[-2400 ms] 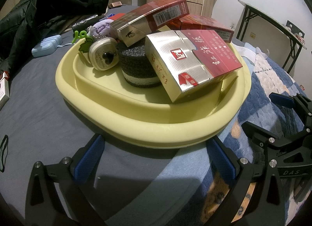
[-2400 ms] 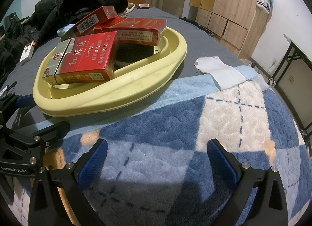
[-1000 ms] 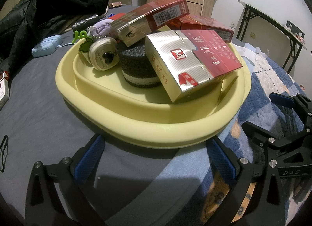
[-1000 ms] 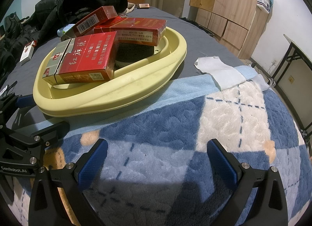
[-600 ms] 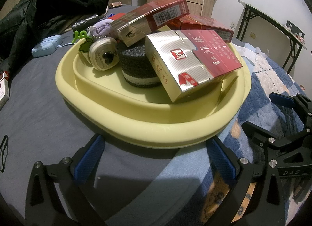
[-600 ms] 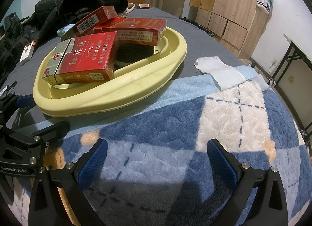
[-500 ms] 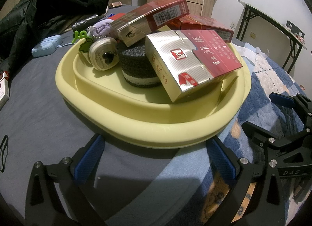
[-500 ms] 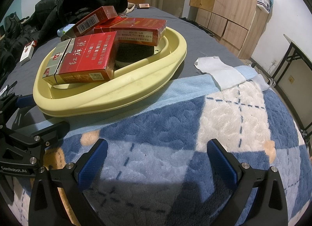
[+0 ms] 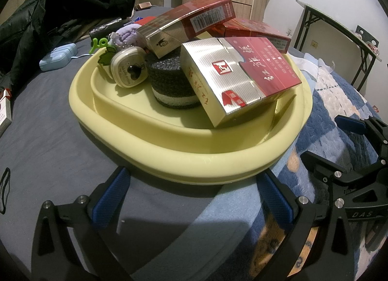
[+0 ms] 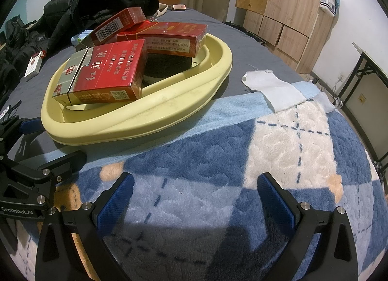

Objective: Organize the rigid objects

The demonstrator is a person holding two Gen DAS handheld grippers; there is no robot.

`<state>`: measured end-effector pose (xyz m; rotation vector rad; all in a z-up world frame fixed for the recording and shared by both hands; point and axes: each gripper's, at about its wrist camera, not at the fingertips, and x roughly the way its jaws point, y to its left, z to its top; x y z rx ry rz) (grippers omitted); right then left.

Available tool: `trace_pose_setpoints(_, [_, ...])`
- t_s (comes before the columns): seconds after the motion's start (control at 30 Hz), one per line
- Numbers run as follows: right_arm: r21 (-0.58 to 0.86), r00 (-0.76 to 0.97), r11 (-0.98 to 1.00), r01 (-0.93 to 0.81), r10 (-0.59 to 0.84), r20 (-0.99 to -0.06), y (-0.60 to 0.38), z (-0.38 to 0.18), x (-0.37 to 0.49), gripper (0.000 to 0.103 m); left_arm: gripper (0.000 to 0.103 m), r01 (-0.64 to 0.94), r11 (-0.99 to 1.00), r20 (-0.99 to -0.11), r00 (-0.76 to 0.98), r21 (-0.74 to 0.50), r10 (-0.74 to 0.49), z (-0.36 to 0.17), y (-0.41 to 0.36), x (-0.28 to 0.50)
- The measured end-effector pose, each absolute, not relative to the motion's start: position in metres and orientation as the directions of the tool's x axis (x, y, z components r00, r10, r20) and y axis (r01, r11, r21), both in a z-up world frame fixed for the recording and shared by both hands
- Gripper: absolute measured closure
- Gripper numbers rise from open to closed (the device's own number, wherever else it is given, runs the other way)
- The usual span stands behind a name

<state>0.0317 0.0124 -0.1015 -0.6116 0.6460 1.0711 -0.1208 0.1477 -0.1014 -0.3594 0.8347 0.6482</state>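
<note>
Left wrist view shows the same picture as the earlier ones: I compare them and I find no change at all. The left gripper (image 9: 192,191) has not moved, its jaws stand wide apart and hold nothing, and the yellow tray (image 9: 201,157) lies just beyond the fingertips, not touched by them. The right gripper (image 10: 194,195) is also as before, jaws wide and empty, over the blue and white blanket (image 10: 278,150) at the near part of the bed, beside the tray and a little apart from it.

The tray sits on the grey sheet (image 9: 48,135) toward the middle of the bed, with its near rim partly on the light blue border of the blanket. In it are three cigarette cartons: the silver and red carton (image 9: 240,77) leans over the near rim, the long carton with barcode (image 9: 191,24) lies across the top, and one more red carton (image 10: 169,37) is behind. They rest on a round black sponge (image 9: 169,82). A small round tin (image 9: 129,70) on a chain leans at the left inner wall.

Because nothing changed, I judge that the collecting is finished or that I am in a pause. One small cigarette pack (image 10: 34,64) lies on the sheet at the left side of the bed, well apart from the tray, and a pale blue case (image 9: 58,56) lies behind the tray; perhaps these are left to gather, but I cannot be sure.
</note>
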Motion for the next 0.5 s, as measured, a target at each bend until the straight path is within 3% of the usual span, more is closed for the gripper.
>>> trace_pose_setpoints(0.5, [-0.139,0.336,0.354,-0.925,0.589,-0.735,0.0124,-0.1015,0.0319,0.000,0.000,-0.657,0.753,-0.777,0.497,-0.046,0.387,-0.1014,0.1477,-0.1208])
